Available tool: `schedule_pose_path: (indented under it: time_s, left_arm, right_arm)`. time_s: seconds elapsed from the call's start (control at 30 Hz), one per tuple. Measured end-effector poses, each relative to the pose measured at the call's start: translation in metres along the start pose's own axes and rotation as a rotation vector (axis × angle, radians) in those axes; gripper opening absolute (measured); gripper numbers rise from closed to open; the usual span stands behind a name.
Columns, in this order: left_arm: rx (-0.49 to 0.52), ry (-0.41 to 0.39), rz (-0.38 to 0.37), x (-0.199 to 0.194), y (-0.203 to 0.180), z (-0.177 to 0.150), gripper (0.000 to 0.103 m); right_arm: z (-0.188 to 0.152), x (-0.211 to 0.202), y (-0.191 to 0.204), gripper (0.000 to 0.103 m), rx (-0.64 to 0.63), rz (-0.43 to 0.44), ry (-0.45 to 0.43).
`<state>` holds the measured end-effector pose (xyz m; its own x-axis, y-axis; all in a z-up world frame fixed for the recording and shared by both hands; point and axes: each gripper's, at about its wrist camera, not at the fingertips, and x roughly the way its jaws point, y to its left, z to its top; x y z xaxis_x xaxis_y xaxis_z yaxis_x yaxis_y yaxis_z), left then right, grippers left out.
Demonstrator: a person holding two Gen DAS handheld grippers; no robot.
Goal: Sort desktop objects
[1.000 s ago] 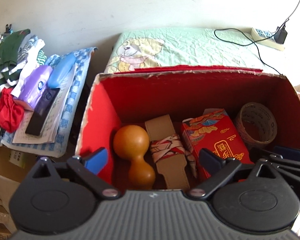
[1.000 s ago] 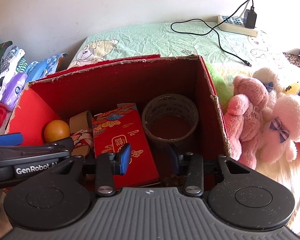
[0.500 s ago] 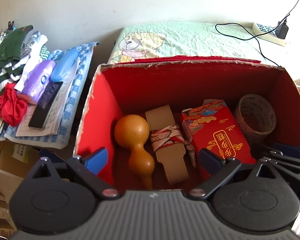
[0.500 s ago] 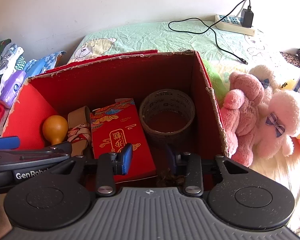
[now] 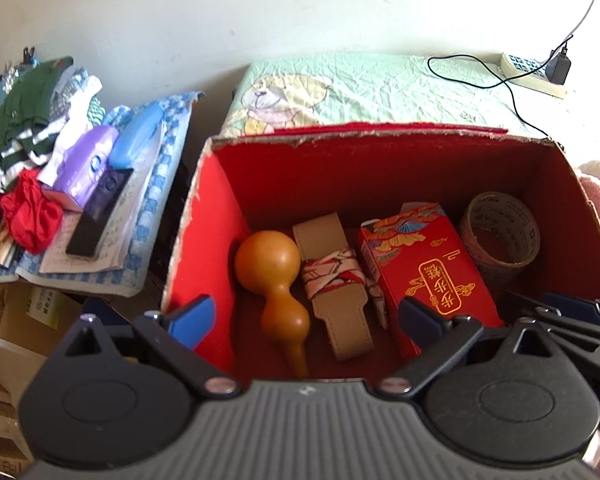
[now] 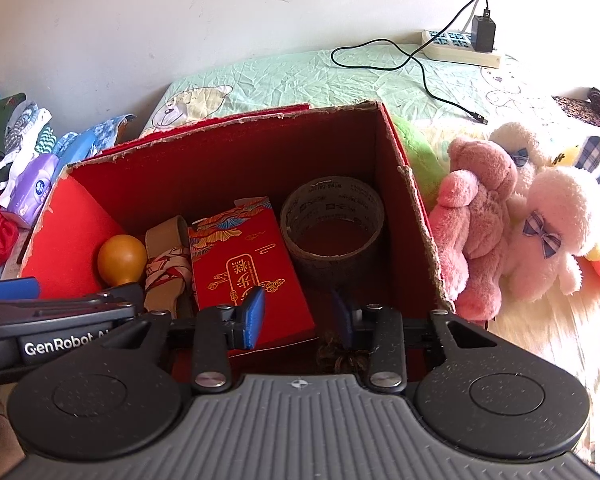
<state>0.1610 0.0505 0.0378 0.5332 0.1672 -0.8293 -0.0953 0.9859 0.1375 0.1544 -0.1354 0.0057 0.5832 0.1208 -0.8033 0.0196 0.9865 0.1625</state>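
Observation:
A red-lined cardboard box [image 5: 204,216] [image 6: 416,208] holds an orange gourd [image 5: 272,268] [image 6: 122,256], a tan strap wrapped in patterned cloth [image 5: 334,280] [image 6: 168,268], a red gift packet [image 5: 432,276] [image 6: 244,272] and a roll of tape [image 5: 500,228] [image 6: 332,220]. My left gripper [image 5: 304,318] hangs open above the box's near left side, nothing between its blue pads. My right gripper [image 6: 298,314] is open too, over the near edge between packet and tape, empty. A small brown tangled object [image 6: 342,356] lies just below its fingers.
The box sits on a bed with a green bear-print sheet [image 5: 360,88]. Pink and white plush toys [image 6: 512,216] crowd the right side. A power strip with a black cable [image 6: 456,46] lies at the back. Clothes, a purple tissue pack [image 5: 84,164] and papers are stacked on the left.
Both grippers have drawn back and risen a little from the box, so more of its inside shows. Neither gripper's opening changed, and the box contents stayed put.

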Motion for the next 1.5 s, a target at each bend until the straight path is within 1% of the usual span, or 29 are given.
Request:
schedule_pose_path:
  time_s: [0.1, 0.13, 0.17, 0.27, 0.47, 0.57, 0.83, 0.97, 1.1, 1.3, 1.4, 1.5]
  left_arm:
    - [-0.006, 0.002, -0.001, -0.005, 0.001, 0.001, 0.100]
    - [-0.008, 0.007, -0.001, -0.006, 0.002, 0.001, 0.100]
    - [-0.006, 0.010, 0.003, -0.007, 0.001, 0.001, 0.100]
    - [-0.002, 0.011, 0.017, -0.011, 0.000, 0.000, 0.100]
    - [-0.015, -0.014, 0.009, -0.027, 0.000, 0.000, 0.100]
    - [-0.026, -0.029, 0.018, -0.036, 0.000, -0.002, 0.100]
    - [-0.059, -0.021, 0.020, -0.056, -0.001, -0.012, 0.100]
    - [-0.067, -0.010, 0.009, -0.066, -0.005, -0.025, 0.100]
    - [-0.056, 0.002, 0.012, -0.073, -0.015, -0.042, 0.100]
    - [-0.059, 0.058, 0.017, -0.070, -0.023, -0.072, 0.100]
    - [-0.058, 0.085, 0.028, -0.067, -0.026, -0.087, 0.100]
    - [-0.074, 0.120, 0.022, -0.064, -0.024, -0.102, 0.100]
  right_arm:
    - [0.001, -0.005, -0.001, 0.040, 0.006, -0.001, -0.005]
    - [0.000, -0.007, 0.000, 0.042, 0.004, -0.007, -0.011]
    - [0.001, -0.009, 0.000, 0.046, 0.002, -0.014, -0.019]
    - [0.001, -0.016, 0.000, 0.047, 0.002, -0.012, -0.036]
    - [0.003, -0.029, -0.001, 0.046, -0.020, -0.009, -0.076]
    - [0.003, -0.036, -0.003, 0.046, -0.013, 0.004, -0.087]
    - [-0.004, -0.057, -0.006, 0.046, -0.030, 0.020, -0.114]
    - [-0.016, -0.069, -0.013, 0.046, -0.038, 0.015, -0.124]
    - [-0.031, -0.077, -0.023, 0.047, -0.032, 0.009, -0.111]
    - [-0.056, -0.082, -0.031, 0.047, -0.038, 0.008, -0.065]
    - [-0.068, -0.083, -0.031, 0.048, -0.052, 0.019, -0.037]
    - [-0.081, -0.083, -0.029, 0.048, -0.073, 0.021, -0.012]
